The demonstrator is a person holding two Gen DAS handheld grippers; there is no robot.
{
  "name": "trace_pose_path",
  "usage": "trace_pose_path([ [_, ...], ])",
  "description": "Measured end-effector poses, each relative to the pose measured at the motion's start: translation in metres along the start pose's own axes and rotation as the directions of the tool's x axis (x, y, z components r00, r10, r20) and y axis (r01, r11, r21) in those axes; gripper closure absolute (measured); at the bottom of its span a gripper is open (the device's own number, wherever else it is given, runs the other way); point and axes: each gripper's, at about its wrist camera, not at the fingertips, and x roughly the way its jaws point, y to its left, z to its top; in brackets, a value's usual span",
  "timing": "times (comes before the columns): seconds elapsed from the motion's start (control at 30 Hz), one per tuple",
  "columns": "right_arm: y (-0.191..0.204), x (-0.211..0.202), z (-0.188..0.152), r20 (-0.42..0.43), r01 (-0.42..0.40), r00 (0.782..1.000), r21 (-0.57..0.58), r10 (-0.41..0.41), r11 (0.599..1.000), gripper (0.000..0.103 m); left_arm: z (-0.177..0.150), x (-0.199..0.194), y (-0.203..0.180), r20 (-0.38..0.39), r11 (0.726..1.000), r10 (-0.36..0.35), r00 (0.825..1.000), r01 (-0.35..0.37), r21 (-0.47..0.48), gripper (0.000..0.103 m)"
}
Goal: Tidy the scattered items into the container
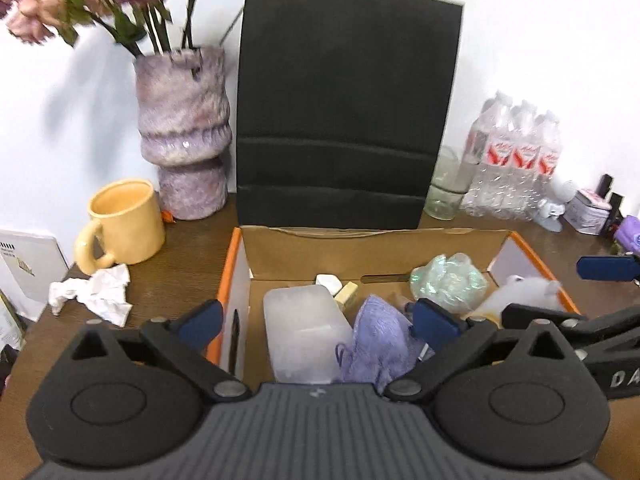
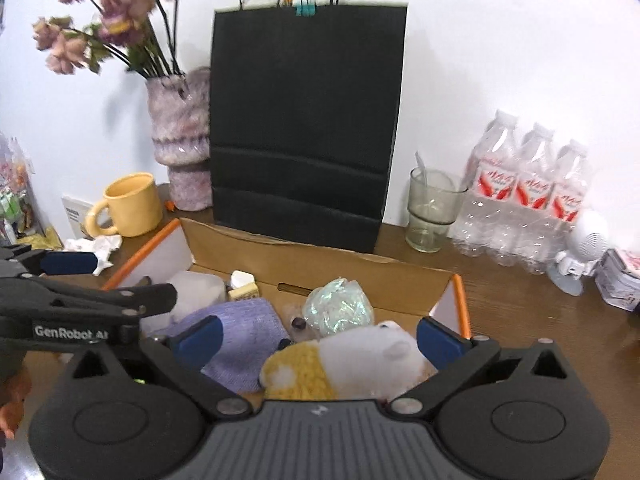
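While both claws, left and right, are held wide open and empty over the cardboard box, the plush toy is seen inside it, and a crumpled tissue is left on the tabletop beside the yellow mug.

"GenRobot_AI" — on left gripper arm.

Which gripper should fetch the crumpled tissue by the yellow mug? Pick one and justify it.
Left. The crumpled tissue lies outside the box on the left gripper's side; its fingers are open. The right gripper hangs over the box's far end.
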Motion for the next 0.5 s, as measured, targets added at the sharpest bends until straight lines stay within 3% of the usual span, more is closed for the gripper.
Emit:
trace_pose_path([
  [0.37,0.019,-0.104,-0.027,0.013,-0.044,0.999,0.046,0.043,0.998,0.000,-0.028,-0.105,-0.009,0.009,0.998,-0.055,0.998,0.055,0.018,0.000],
  [0.5,0.033,-0.134,-0.037,-0.001,-0.008,1.000,0.044,0.008,0.999,0.000,-0.038,-0.132,-0.009,-0.008,0.999,-0.037,0.999,0.037,-0.007,0.000],
])
